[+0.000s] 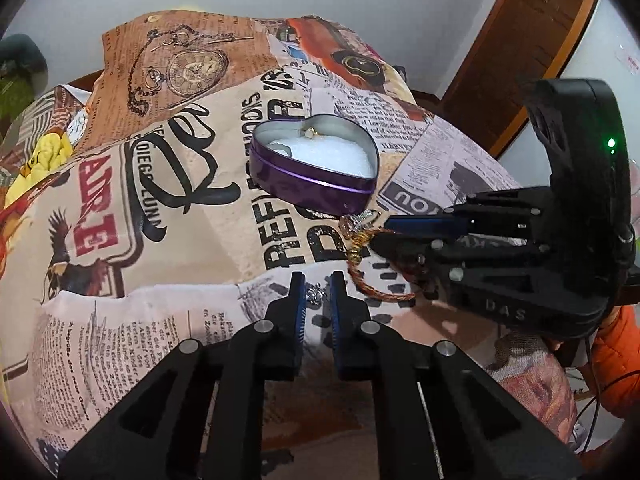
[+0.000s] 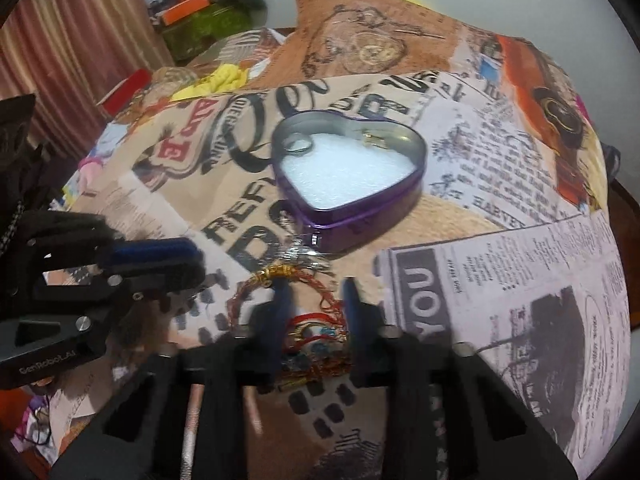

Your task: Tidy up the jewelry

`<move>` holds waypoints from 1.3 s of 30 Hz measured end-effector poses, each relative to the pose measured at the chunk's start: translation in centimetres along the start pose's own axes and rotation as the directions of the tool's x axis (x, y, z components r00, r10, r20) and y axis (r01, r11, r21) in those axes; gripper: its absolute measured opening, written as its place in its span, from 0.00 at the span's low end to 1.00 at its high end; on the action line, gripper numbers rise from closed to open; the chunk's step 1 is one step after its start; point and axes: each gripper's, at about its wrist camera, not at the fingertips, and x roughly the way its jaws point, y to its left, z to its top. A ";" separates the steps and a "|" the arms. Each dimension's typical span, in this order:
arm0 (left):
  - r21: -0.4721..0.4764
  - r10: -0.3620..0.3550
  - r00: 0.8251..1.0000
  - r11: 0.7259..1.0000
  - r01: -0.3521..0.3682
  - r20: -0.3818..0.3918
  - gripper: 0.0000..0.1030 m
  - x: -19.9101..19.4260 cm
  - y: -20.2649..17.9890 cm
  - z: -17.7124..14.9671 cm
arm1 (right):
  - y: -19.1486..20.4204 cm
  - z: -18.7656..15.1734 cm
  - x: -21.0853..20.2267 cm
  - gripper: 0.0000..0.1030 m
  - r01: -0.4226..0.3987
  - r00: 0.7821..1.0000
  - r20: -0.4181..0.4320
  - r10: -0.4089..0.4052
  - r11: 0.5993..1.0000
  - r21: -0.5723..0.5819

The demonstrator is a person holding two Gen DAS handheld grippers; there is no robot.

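A purple heart-shaped tin [image 1: 316, 164] with white foam inside sits open on the printed cloth; it also shows in the right wrist view [image 2: 352, 196]. A silver ring [image 2: 298, 145] and a small gold piece [image 2: 370, 139] lie in it. A red-gold braided bracelet [image 1: 360, 272] with a silver charm lies just before the tin. My left gripper [image 1: 318, 294] has its jaws narrowly apart around a small silver piece [image 1: 314, 295]. My right gripper [image 2: 316, 292] is open over a pile of bracelets [image 2: 316, 340], its tips at the braided bracelet [image 2: 280, 280].
The newspaper-print cloth [image 1: 180, 208] covers the whole surface. Yellow cloth [image 2: 224, 76] and a green box [image 2: 204, 28] with clutter lie at the far left. A brown wooden frame [image 1: 520, 48] stands at the back right.
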 end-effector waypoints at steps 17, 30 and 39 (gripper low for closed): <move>-0.006 0.049 0.999 0.999 -0.049 0.007 0.06 0.4 -0.9 -0.6 | -1.3 -0.7 -4.6 0.04 0.040 0.991 0.120 -0.052 0.994 0.099; -0.012 0.066 0.993 0.998 -0.065 0.095 0.06 -2.9 -1.2 0.4 | -1.8 -0.5 -8.7 0.04 0.068 0.973 0.211 -0.096 0.989 0.133; -0.001 0.077 0.980 0.997 -0.078 0.181 0.06 -5.1 -1.0 3.0 | -1.9 0.8 -10.1 0.04 0.068 0.960 0.261 -0.102 0.988 0.137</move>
